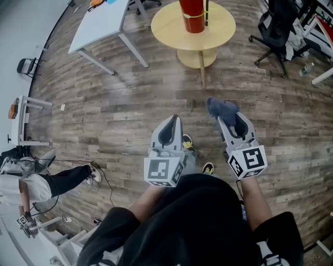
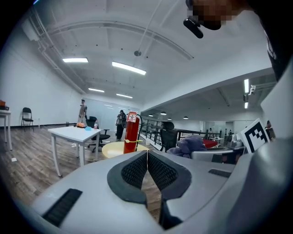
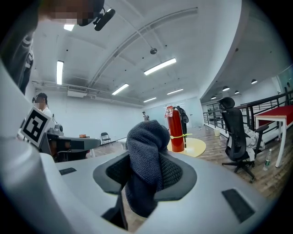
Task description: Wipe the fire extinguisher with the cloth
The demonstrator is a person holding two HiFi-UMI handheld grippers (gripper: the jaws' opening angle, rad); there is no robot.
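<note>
Head view: extinguisher (image 1: pixel 192 15) upright on round table (image 1: pixel 166 26), well apart from left gripper (image 1: pixel 174 119) and right gripper (image 1: pixel 222 118); blue cloth (image 1: pixel 221 107) at the right gripper's tip
Left gripper view: jaws together, nothing between them
Right gripper view: jaws clamped on cloth; extinguisher beyond, on table

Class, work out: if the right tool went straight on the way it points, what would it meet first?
Probably the fire extinguisher on the round table; only bare floor lies between. The right tool holds the cloth.
</note>
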